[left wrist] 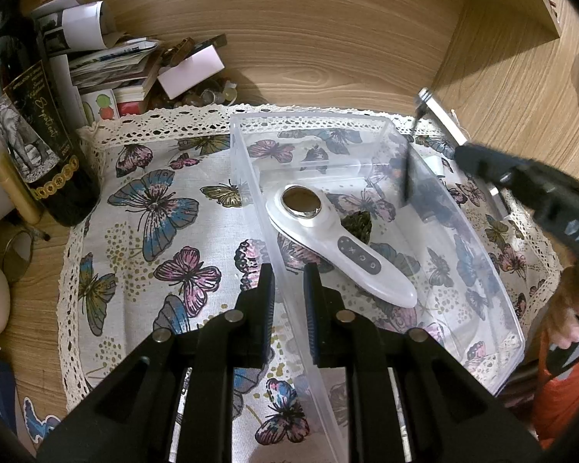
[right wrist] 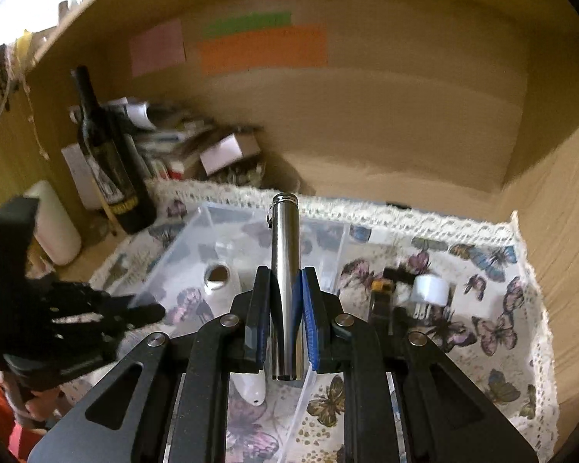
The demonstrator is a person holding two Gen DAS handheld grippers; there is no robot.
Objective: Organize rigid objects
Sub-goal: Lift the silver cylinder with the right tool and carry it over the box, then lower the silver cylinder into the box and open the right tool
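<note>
A clear plastic bin (left wrist: 247,162) sits on a butterfly cloth; it also shows in the right wrist view (right wrist: 181,247). Inside lies a white handheld device (left wrist: 339,247) with a round metal head, also seen from the right wrist (right wrist: 222,281). My left gripper (left wrist: 289,301) straddles the bin's left wall with its jaws close on either side of it. My right gripper (right wrist: 286,308) is shut on a shiny metal cylinder (right wrist: 285,262), held above the bin's right wall. The cylinder (left wrist: 438,115) and the right gripper (left wrist: 482,158) also show at the right of the left wrist view.
A dark wine bottle (left wrist: 31,131) and a heap of papers and boxes (left wrist: 135,65) stand at the back left. A white plug adapter (right wrist: 428,289) and a small dark item (right wrist: 382,297) lie on the cloth right of the bin. Wooden walls enclose the shelf.
</note>
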